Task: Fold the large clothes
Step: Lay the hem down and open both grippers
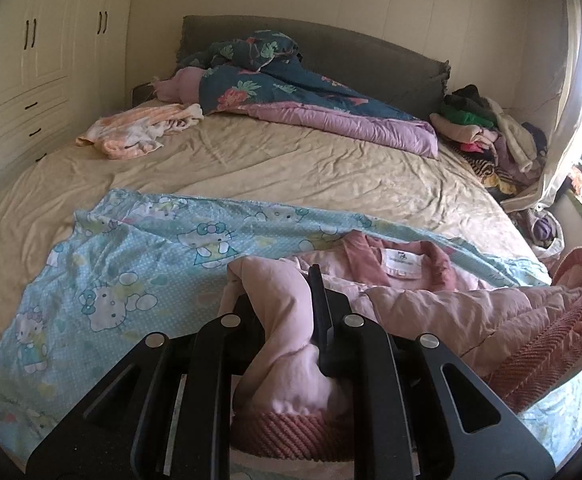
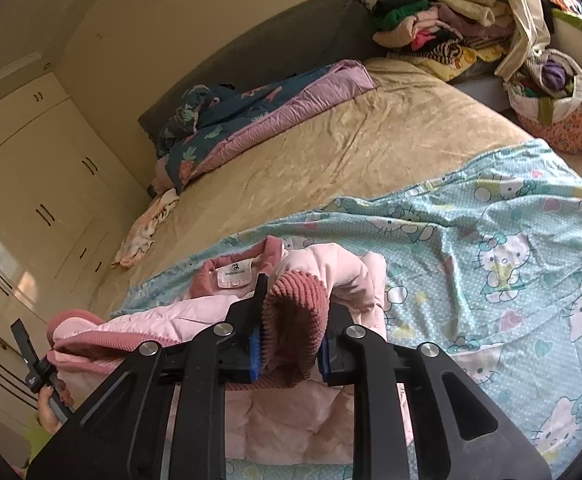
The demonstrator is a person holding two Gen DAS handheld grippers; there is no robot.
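Two grippers each hold one ribbed cuff of a pale pink quilted jacket (image 1: 443,308) with darker pink corduroy trim, which lies on a light blue cartoon-cat print sheet (image 1: 131,264) spread over the beige bed (image 1: 291,160).

The left gripper (image 1: 287,312) is pinched nearly shut on the sleeve fabric just above its cuff. The right gripper (image 2: 291,320) stands slightly parted, the corduroy cuff bunched between its blue pads (image 2: 254,346); whether they press it I cannot tell.

From the left gripper the jacket's body runs toward 2 o'clock, from the right toward 9 o'clock, so its long axis lies across between them, collar and white label at about 12 o'clock. Each hand seems equally near its sleeve; I judge the next move carries both cuffs inward over the chest.

The hem and lower front are hidden beneath the gripper frames.
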